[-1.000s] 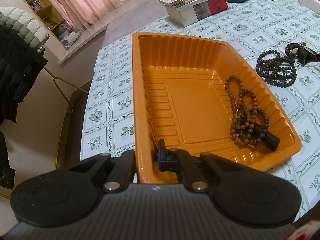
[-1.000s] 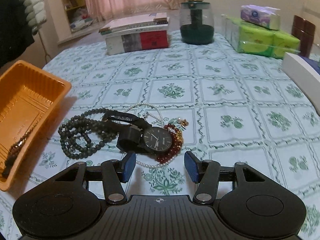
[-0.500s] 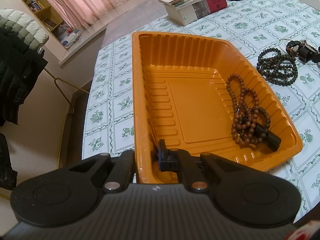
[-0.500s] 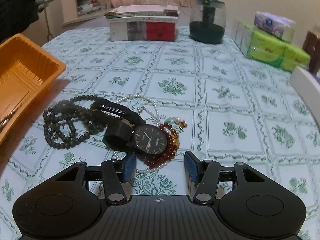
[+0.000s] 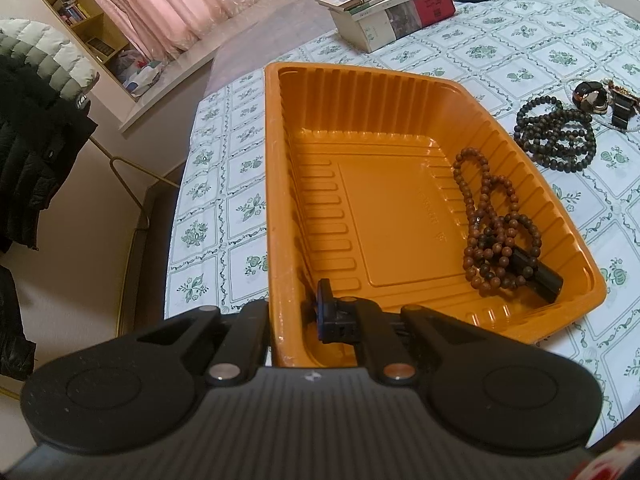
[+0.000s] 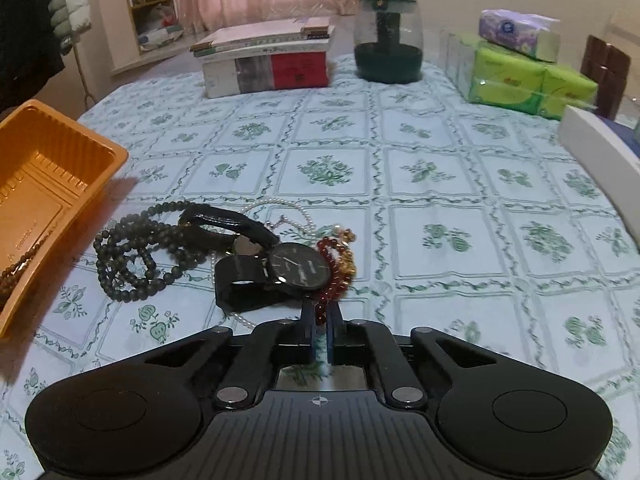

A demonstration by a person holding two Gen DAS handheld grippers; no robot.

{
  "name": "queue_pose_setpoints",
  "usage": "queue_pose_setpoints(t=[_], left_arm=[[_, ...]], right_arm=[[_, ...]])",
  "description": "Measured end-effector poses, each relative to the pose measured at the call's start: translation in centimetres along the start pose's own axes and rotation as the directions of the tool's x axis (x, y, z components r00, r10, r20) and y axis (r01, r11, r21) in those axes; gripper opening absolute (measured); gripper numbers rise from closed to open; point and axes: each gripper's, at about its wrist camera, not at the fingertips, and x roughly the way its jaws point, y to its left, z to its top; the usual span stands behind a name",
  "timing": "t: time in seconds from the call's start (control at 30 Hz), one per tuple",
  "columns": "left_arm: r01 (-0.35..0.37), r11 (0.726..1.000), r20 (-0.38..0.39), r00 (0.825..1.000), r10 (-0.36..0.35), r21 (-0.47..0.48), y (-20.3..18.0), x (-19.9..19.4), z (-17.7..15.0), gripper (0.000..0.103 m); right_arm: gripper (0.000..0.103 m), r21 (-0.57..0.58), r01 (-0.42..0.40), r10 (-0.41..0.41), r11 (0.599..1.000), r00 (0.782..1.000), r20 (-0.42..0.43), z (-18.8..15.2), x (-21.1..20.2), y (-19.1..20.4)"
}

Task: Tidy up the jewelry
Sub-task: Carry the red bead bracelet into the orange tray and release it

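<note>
An orange tray sits on the patterned tablecloth; my left gripper is shut on its near rim. A brown bead strand lies in the tray's right side. In the right wrist view, a jewelry pile lies ahead: a dark bead strand, a black watch, a second watch with a dark strap, a pearl strand and a red bead bracelet. My right gripper is shut on the near end of the red bracelet. The tray shows at the left there.
A stack of books, a dark glass jar, green tissue packs and a white box stand at the table's far and right sides. The table edge drops off left of the tray.
My right gripper moved in toward the pile and closed its fingers on the red bracelet. The left gripper kept its hold on the tray rim.
</note>
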Motion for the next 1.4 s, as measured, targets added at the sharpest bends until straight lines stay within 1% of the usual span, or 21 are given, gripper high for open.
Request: queue_pose_setpoints(t=[0.17,0.33,0.47,0.63,0.73,0.87,1.07,1.17,1.3,1.4], left_arm=[[0.002,1.0,0.004,1.0,-0.002,-0.001,0.0,-0.1,-0.1,0.005],[0.004,1.0,0.004,1.0,-0.004,-0.002,0.0,-0.1,-0.1,0.005],[0.006,1.0,0.006,1.0,-0.006,-0.001,0.0,0.0,-0.1,0.005],[0.013,1.0,0.009,1.0,-0.013,-0.002,0.2,0.1,-0.2,0.005],[0.018,1.0,0.011,1.0,-0.018,-0.003,0.3,0.2,-0.2,0.005],[0.023,1.0,0.015,1.0,-0.023,-0.002,0.4,0.2,-0.3,0.005],[0.026,1.0,0.021,0.999,-0.026,-0.003,0.4,0.2,-0.4,0.005],[0.026,1.0,0.023,0.999,-0.026,-0.005,0.4,0.2,-0.4,0.005],[0.027,1.0,0.025,0.999,-0.027,-0.009,0.5,0.2,-0.4,0.005],[0.028,1.0,0.027,0.999,-0.027,-0.01,0.5,0.2,-0.4,0.005]], right_arm=[[0.005,0.013,0.026,-0.027,1.0,0.999,0.023,-0.1,-1.8,-0.6],[0.005,0.001,0.01,-0.01,1.0,0.998,0.059,0.8,-3.9,-0.2],[0.005,-0.035,-0.035,0.038,0.999,0.995,0.094,2.3,-5.9,1.4],[0.005,-0.114,-0.139,0.151,0.984,0.983,0.104,3.9,-7.4,5.3],[0.005,-0.174,-0.209,0.229,0.962,0.968,0.099,4.4,-7.8,8.6],[0.005,-0.229,-0.316,0.34,0.921,0.937,0.074,5.2,-7.4,13.3],[0.005,-0.291,-0.469,0.49,0.834,0.872,-0.001,5.7,-6.3,19.9],[0.005,-0.309,-0.517,0.53,0.799,0.847,-0.046,5.5,-5.7,22.4],[0.005,-0.32,-0.552,0.556,0.77,0.827,-0.09,4.8,-5.0,24.4],[0.005,-0.32,-0.569,0.565,0.758,0.817,-0.113,4.2,-4.6,25.1]])
